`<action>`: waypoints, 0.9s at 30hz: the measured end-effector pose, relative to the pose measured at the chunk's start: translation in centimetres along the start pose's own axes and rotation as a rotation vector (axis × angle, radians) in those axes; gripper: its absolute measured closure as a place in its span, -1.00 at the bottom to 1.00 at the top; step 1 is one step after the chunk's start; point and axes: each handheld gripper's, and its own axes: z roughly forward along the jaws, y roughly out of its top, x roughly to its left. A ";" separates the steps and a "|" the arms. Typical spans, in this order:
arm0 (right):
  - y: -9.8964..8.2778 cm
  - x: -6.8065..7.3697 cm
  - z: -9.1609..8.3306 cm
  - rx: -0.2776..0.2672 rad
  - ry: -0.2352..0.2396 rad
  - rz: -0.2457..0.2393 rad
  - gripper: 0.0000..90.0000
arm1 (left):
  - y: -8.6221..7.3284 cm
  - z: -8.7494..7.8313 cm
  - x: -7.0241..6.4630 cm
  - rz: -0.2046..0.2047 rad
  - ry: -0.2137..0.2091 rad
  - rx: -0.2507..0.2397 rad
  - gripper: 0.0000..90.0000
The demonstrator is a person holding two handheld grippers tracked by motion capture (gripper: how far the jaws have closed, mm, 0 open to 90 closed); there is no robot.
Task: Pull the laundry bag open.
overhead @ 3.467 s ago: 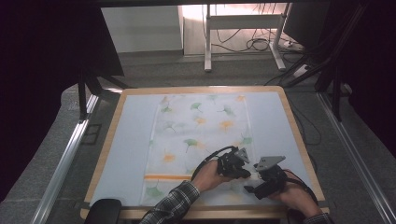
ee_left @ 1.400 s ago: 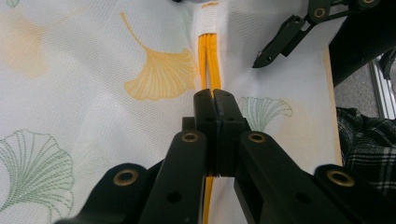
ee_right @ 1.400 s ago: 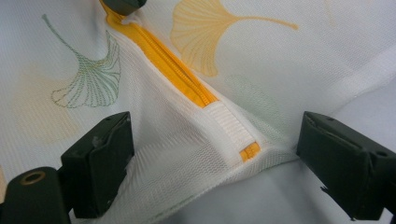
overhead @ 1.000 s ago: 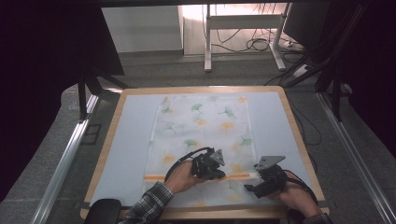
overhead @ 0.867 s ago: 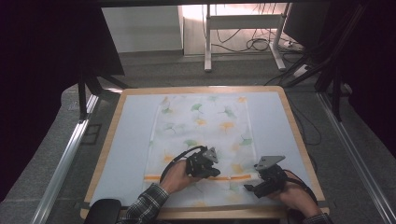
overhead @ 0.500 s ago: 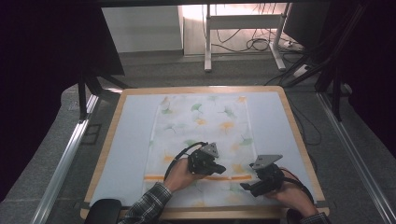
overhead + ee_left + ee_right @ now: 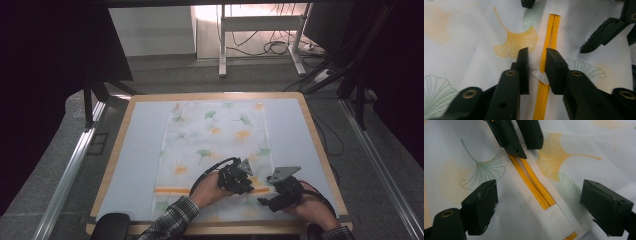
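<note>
Left hand-held gripper straddles zipper pull — jaws parted.

A lab-like workroom: a wood-edged tabletop on metal rails, with loose cables across the floor behind.

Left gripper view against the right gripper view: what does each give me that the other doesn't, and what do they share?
Left gripper view: the left tool seen from behind. Its jaws have just been opening and sit astride the yellow zipper, with the white pull tab lying loose between them.
Right gripper view: the right tool seen from behind, its jaws wide apart on either side of the zipper's white end tab.
Shared: the zipper, its end tab, the ginkgo-print fabric, and the other tool's tips farther off.
</note>
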 end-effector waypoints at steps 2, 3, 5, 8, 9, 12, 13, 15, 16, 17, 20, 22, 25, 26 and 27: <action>-0.1 0.0 0.0 -0.001 0.001 0.004 -0.68 | 0.0 -0.2 -0.1 -0.003 -0.008 0.005 0.76; -0.1 0.0 0.0 -0.002 0.001 0.004 -0.68 | 0.0 -0.3 -0.1 -0.001 -0.012 0.009 0.78; -0.1 0.0 0.0 -0.004 0.000 0.004 -0.68 | 0.0 -0.4 -0.2 0.005 -0.016 0.015 0.81; -0.1 0.0 0.0 -0.004 0.001 0.005 -0.68 | 0.1 -0.8 -0.2 0.009 -0.020 0.008 0.84; -0.1 0.0 0.0 -0.005 0.000 0.004 -0.68 | 0.1 -0.9 -0.2 0.009 -0.023 0.002 0.85; -0.1 0.0 0.0 -0.005 -0.001 0.005 -0.68 | -0.1 -1.4 0.0 -0.001 -0.046 -0.009 0.86; -0.1 0.0 0.0 -0.005 -0.002 0.005 -0.68 | -0.2 -1.5 0.1 -0.006 -0.059 -0.013 0.87; -0.1 0.0 0.0 -0.005 -0.002 0.005 -0.68 | -0.4 -1.6 0.2 -0.013 -0.091 -0.025 0.91; -0.1 0.0 0.0 -0.004 -0.002 0.007 -0.68 | -0.5 -1.5 0.2 -0.018 -0.102 -0.026 0.98; -0.1 0.0 0.0 -0.004 -0.002 0.007 -0.68 | -0.6 -1.5 0.3 -0.016 -0.102 -0.027 0.98; -0.1 0.0 0.0 -0.004 -0.002 0.008 -0.68 | -0.6 -1.5 0.3 -0.018 -0.104 -0.030 0.98; -0.1 0.0 0.0 -0.004 -0.001 0.009 -0.68 | -0.6 -1.4 0.2 -0.008 -0.102 -0.027 0.97; -0.1 0.0 0.0 -0.004 -0.001 0.009 -0.68 | -0.6 -1.2 0.1 0.000 -0.096 -0.025 0.96; -0.1 0.0 0.0 -0.004 0.000 0.008 -0.68 | -0.6 -1.0 0.0 0.005 -0.091 -0.013 0.94; -0.1 0.0 0.0 -0.004 0.000 0.008 -0.68 | -0.7 -1.0 0.0 0.012 -0.099 -0.020 0.91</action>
